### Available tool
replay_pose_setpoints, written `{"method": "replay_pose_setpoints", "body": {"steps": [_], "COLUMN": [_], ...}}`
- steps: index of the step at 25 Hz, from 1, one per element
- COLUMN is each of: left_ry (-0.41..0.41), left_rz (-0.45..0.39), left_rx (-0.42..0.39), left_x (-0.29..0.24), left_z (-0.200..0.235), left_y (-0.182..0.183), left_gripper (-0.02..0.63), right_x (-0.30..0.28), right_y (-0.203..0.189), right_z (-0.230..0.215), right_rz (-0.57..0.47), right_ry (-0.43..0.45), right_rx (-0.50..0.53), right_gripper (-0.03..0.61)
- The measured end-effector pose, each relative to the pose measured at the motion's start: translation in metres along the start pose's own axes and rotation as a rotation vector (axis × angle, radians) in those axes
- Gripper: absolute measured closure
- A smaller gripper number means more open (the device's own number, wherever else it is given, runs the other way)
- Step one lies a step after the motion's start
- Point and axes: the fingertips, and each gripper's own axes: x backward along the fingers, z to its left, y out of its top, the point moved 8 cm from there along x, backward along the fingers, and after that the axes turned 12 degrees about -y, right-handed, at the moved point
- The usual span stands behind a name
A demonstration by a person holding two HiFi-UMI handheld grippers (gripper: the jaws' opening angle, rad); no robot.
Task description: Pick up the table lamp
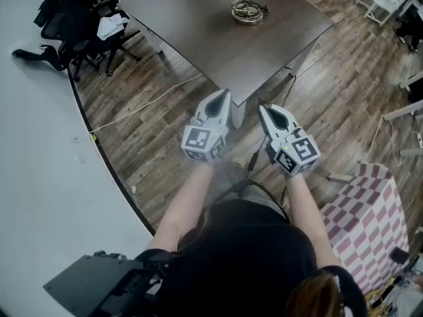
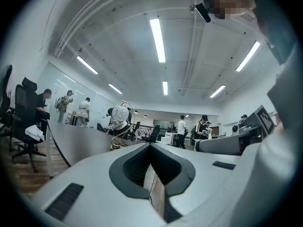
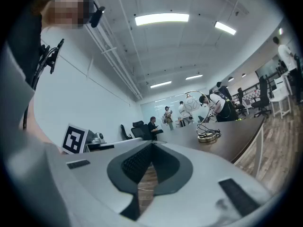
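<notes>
**Lamp pickup: not at the lamp yet**

Lamp [image 1: 248,10] sitting way over by the far edge of the table [image 1: 198,32], about mid-edge, cord trailing off past that edge. Looks like thin wire loops on a round base with a pale globe up top, so probably light and tippy.

Step in hand, best guess: closing the gap. Tips for doing it well:
- Step round or lean in over the near corner.
- Open up well before arriving, not at the last second.
- Come in low and level, aiming for the base or a solid bit of stem, not the skinny wire.
- Squeeze slowly, then lift straight up with an eye on the cord.

Left gripper [image 1: 223,98]: pressed fully together, nothing in between, touching nothing. Right gripper [image 1: 265,109]: same deal, closed tight and empty. Both held level, side by side right by the table's near corner, well apart from the lamp.
</notes>
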Motion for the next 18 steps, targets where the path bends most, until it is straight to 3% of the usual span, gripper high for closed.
{"method": "replay_pose_setpoints", "body": {"steps": [18], "left_ry": [-0.018], "left_rz": [0.001], "left_rx": [0.044], "left_x": [-0.046], "left_z": [0.033], "left_y": [-0.009], "left_gripper": [0.614], "right_x": [-0.045], "right_y": [0.011], "right_z": [-0.027], "right_rz": [-0.029], "right_ry": [-0.026], "right_rx": [0.004], "right_gripper": [0.577]}}
